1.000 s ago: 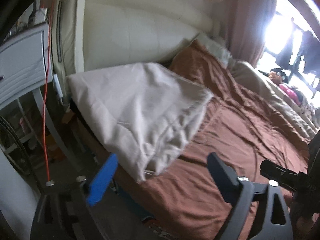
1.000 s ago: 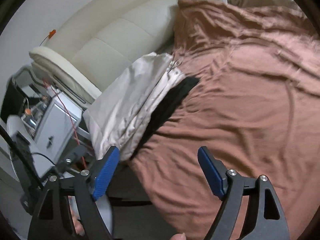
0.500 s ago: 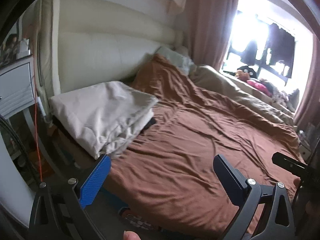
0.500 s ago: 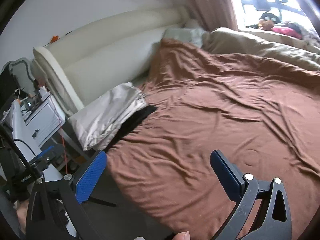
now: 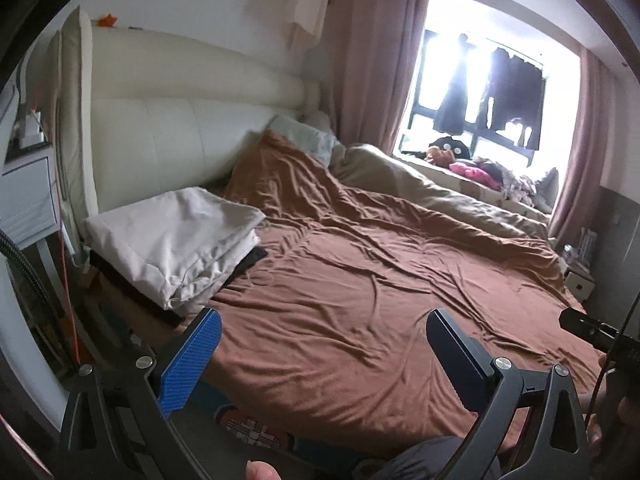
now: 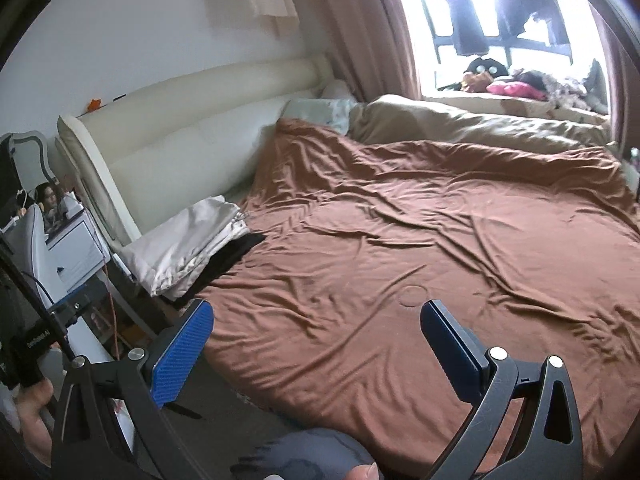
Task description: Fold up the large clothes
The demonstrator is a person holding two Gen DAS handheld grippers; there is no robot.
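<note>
Left gripper (image 5: 320, 354), right gripper (image 6: 316, 344) both released, empty, angled down over brown bedspread (image 5: 360, 288).

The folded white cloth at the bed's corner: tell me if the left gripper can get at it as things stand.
Probably yes. The left gripper has its jaws wide open and empty, and the folded white cloth lies uncovered on the brown bedspread, ahead and to the left, with nothing between. It is not close yet.

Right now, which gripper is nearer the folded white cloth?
Left. The left gripper hangs open just short of the folded white cloth, which lies ahead to its left. The right gripper, also open, sits farther back and to the cloth's right.
</note>
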